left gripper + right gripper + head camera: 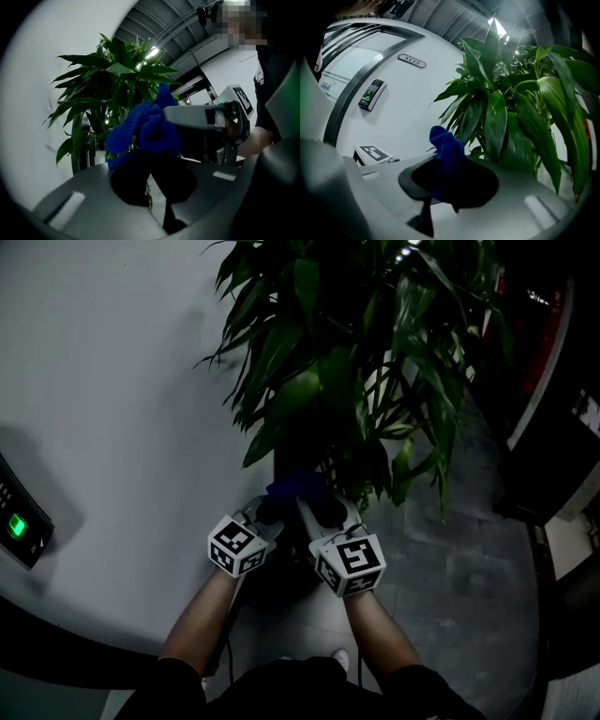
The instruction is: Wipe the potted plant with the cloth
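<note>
The left claw (274, 510) and right claw (326, 510) have pale grey shells and black jaw pads. Each carries a white cube (236, 545) printed with black square markers. The sleeves (176, 688) are black.

There is one potted plant (337, 362), a single clump of long green leaves. Just in front of its base is one blue cloth (295, 486). Two claws meet there, the left claw (270, 510) and the right claw (323, 509). Each carries one marker cube, the left cube (236, 545) and the right cube (349, 563), two in all. Two forearms show, the left forearm (202, 615) and the right forearm (380, 620). Left of the plant, the wall (112, 381) bears one keypad (26, 514) and one number plate (411, 61).
</note>
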A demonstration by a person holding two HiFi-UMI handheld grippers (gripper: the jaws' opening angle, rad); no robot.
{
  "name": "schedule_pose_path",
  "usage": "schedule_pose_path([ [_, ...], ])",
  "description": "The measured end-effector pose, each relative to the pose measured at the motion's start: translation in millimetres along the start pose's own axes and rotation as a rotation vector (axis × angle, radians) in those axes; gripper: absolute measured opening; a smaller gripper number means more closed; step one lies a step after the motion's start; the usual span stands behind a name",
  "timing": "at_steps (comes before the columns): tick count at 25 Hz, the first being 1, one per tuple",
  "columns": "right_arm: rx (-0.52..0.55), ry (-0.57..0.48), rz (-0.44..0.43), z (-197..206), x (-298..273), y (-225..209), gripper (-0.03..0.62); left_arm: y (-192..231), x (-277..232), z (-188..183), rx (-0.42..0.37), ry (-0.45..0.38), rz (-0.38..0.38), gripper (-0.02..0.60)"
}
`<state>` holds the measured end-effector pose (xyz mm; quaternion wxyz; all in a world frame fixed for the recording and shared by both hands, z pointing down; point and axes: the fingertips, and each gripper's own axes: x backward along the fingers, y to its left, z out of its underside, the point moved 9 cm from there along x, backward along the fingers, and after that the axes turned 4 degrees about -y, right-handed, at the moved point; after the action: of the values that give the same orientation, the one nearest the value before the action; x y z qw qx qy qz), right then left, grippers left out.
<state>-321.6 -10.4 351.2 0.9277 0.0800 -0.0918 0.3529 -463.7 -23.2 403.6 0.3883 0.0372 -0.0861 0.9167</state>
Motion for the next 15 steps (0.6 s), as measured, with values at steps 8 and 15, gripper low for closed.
schedule_pose_path([
  [8,-0.002,0.044,-0.023,12.1,9.8,11.7,0.104,-3.0,14.9,14.5,0.035,0.013,-0.021,0.007],
  [15,-0.023,0.034,-0.048,9.0,19.1,16.5,0.104,-1.5,32.0,23.8,0.061,0.038,-0.07,0.006],
])
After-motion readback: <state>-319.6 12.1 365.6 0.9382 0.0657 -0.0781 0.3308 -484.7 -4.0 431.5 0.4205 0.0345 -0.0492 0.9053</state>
